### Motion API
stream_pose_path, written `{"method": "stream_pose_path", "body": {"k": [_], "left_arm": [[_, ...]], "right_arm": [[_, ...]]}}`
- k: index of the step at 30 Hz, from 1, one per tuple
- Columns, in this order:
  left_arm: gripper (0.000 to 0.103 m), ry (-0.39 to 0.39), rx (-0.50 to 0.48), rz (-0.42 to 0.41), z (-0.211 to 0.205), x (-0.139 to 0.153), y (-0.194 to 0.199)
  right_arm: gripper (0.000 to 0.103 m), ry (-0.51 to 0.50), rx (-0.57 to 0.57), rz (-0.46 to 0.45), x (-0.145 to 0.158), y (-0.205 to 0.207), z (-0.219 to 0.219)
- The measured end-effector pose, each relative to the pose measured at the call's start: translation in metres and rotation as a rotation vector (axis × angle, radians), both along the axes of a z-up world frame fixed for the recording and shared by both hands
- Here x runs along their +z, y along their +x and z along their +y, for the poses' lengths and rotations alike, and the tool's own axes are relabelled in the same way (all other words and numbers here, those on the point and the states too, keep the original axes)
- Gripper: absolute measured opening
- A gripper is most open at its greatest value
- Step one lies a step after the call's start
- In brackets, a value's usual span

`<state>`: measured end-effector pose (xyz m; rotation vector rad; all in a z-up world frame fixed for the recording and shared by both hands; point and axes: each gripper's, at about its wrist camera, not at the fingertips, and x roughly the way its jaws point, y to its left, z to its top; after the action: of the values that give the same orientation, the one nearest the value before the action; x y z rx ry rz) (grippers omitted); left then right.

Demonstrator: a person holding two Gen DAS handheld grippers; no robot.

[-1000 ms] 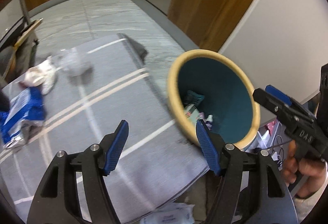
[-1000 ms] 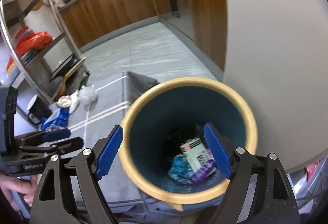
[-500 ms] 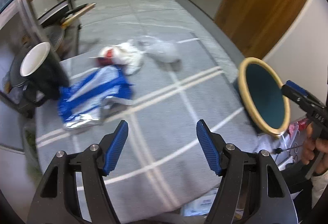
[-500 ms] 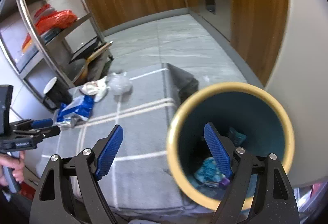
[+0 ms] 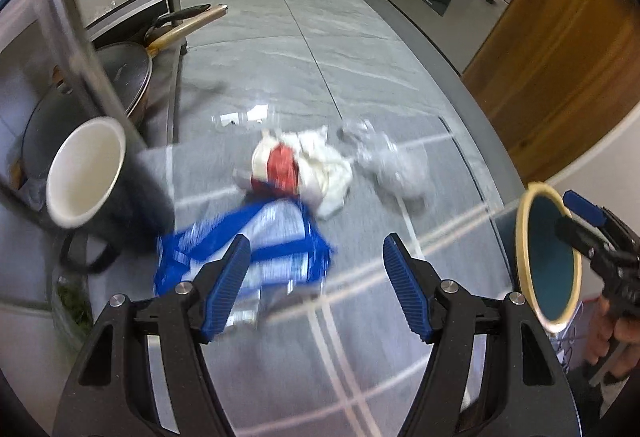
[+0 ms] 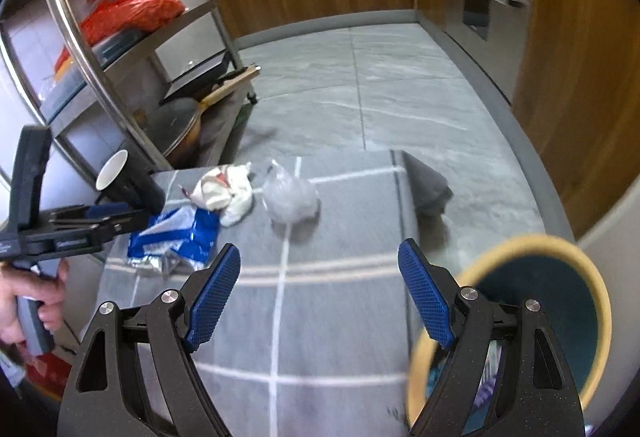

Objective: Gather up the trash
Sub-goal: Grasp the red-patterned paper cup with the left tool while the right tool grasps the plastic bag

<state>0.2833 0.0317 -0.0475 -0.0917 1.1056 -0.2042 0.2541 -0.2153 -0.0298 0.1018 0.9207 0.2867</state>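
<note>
The left tongs (image 5: 316,279) stand wide apart in the lower middle of the left wrist view, blue pads (image 5: 226,287) facing each other with nothing between them. The right tongs (image 6: 320,301) are likewise spread wide and empty in the lower middle of the right wrist view. Each tool shows in the other's view: the left at the left edge, gripped by the left hand (image 6: 24,301), the right at the right edge, held by the right hand (image 5: 614,337).

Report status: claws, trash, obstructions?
Left claw open, empty. Right claw open, empty. Blue wrapper, white wad, clear bag on mat; mug beside wrapper.
</note>
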Motion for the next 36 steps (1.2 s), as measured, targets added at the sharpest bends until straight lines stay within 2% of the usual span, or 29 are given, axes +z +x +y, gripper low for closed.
{"method": "stream_pose_path", "body": {"k": [9,15,18,20,23,24,25,27,30,33,36], "left_arm": [[0.065,0.075,-0.013,0.030,-0.018,-0.032,0.066],[0.054,0.097,-0.020,0.065,-0.018,-0.049,0.084],[0.052,0.118,-0.040,0.071,-0.022,-0.054,0.086],[0.047,0.132,-0.062,0.089,-0.025,-0.061,0.086],[0.033,0.153,-0.087,0.115,-0.028,-0.069,0.084],[0.028,0.154,-0.092,0.121,-0.027,-0.071,0.084],[0.028,0.158,-0.098,0.126,-0.028,-0.072,0.082],[0.024,0.164,-0.106,0.129,-0.028,-0.072,0.080],[0.016,0.166,-0.119,0.133,-0.028,-0.070,0.077],[0.015,0.133,-0.133,0.145,-0.030,-0.067,0.073],[0.015,0.119,-0.145,0.146,-0.033,-0.064,0.065]], "right_arm": [[0.082,-0.011,0.045,0.035,-0.023,0.063,0.033],[0.082,-0.047,0.095,0.054,-0.049,0.091,0.057],[0.082,-0.061,0.119,0.055,-0.061,0.101,0.065],[0.082,-0.066,0.133,0.060,-0.068,0.106,0.069],[0.081,-0.084,0.154,0.067,-0.082,0.111,0.075],[0.077,-0.089,0.162,0.071,-0.087,0.112,0.077],[0.075,-0.094,0.167,0.076,-0.092,0.113,0.078],[0.058,-0.098,0.177,0.087,-0.099,0.112,0.079],[0.041,-0.091,0.186,0.094,-0.104,0.107,0.079],[0.033,-0.065,0.189,0.099,-0.101,0.101,0.075],[0.030,-0.049,0.183,0.106,-0.095,0.090,0.071]]}}
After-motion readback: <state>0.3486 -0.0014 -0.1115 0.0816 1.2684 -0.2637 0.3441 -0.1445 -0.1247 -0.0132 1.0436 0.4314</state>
